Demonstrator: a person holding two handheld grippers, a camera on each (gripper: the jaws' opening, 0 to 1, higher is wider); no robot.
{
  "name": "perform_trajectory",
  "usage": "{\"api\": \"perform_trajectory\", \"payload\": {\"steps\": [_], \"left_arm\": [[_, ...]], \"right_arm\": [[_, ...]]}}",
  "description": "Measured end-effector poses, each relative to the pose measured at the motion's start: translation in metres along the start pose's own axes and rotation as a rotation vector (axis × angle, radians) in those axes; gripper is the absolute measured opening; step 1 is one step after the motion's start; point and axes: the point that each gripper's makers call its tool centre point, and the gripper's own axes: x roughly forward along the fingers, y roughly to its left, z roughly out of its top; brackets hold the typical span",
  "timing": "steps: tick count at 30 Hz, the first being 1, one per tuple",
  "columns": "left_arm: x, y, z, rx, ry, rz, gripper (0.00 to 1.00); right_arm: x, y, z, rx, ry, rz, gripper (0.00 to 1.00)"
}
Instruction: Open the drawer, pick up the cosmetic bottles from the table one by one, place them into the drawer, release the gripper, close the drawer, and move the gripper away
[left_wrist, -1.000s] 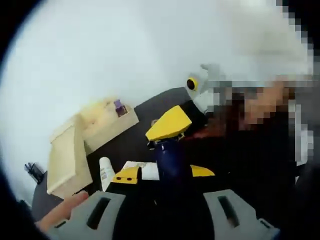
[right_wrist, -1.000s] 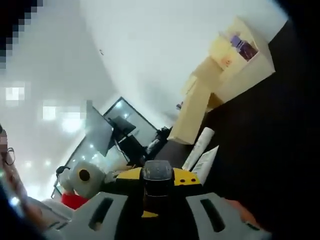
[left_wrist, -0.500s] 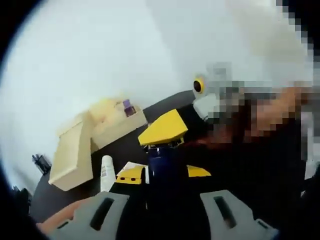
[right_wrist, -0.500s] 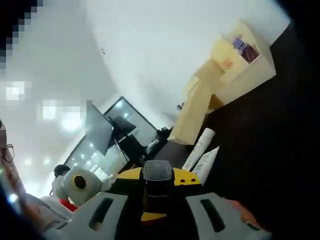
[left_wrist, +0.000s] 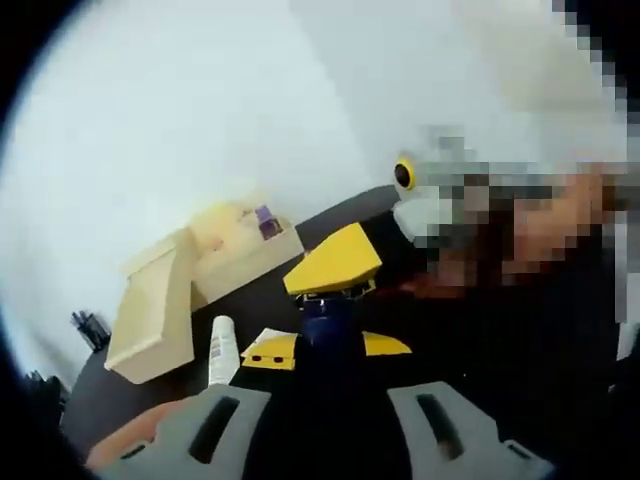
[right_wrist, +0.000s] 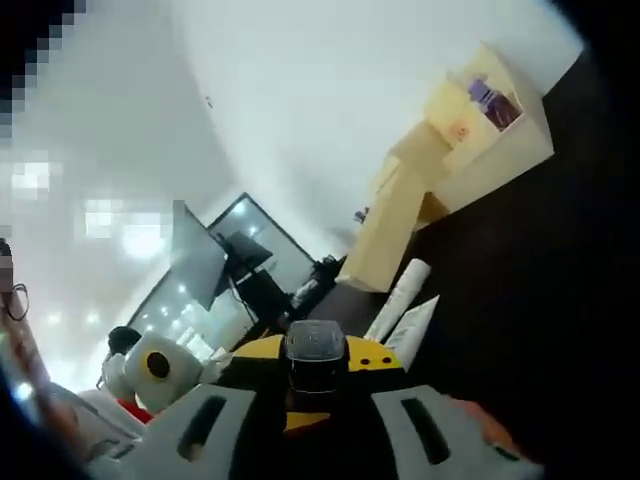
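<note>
In the left gripper view the left claw (left_wrist: 325, 375) is raised and tilted off level above the dark bench (left_wrist: 260, 290), its two grey jaws rising from the bottom with a dark blue bottle (left_wrist: 326, 330) clamped upright between them. A fingertip (left_wrist: 130, 440) of the holding hand shows at the lower left, beside the left jaw. Beyond the bottle the yellow tip of the right claw (left_wrist: 335, 262) comes in from the right, and its jaws are too foreshortened here to read.

In the right gripper view the right claw (right_wrist: 315, 385) is rolled hard, so the bench (right_wrist: 520, 280) runs up the right side. Its jaws are closed on a dark-capped bottle (right_wrist: 315, 350), whose lower body is hidden between them. A fingertip (right_wrist: 480, 420) peeks in at the lower right.

The pale wooden drawer box (left_wrist: 240, 240) stands toward the far edge of the bench with its drawer (left_wrist: 155, 315) pulled out. A small purple item (left_wrist: 266, 220) sits in the top of the box, too blurred to identify. A white tube (left_wrist: 220, 350) lies on the bench near the drawer, beside a white packet (right_wrist: 412, 328) that is partly cut off behind the claw.
</note>
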Motion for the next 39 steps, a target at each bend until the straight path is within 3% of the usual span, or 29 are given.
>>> {"api": "perform_trajectory", "payload": {"steps": [6,12,15,26,31,39], "left_arm": [[-0.001,0.003,0.003,-0.037,-0.018,-0.016,0.16],[-0.003,0.011,0.004,-0.049,-0.025,-0.01,0.16],[-0.008,0.027,0.007,-0.129,-0.049,-0.021,0.16],[-0.025,0.093,0.009,-0.2,-0.075,0.058,0.15],[-0.029,0.117,0.015,-0.226,-0.079,0.084,0.16],[-0.028,0.159,0.018,-0.214,-0.045,0.166,0.16]], "right_arm": [[-0.002,0.006,0.004,-0.104,-0.038,0.023,0.18],[-0.005,0.001,0.016,-0.099,-0.092,0.014,0.23],[-0.007,-0.002,0.023,-0.081,-0.128,0.008,0.28],[-0.007,-0.003,0.026,-0.09,-0.14,-0.007,0.27],[-0.004,0.0,0.019,-0.148,-0.111,-0.011,0.28],[0.002,0.005,0.002,-0.322,-0.051,-0.039,0.34]]}}
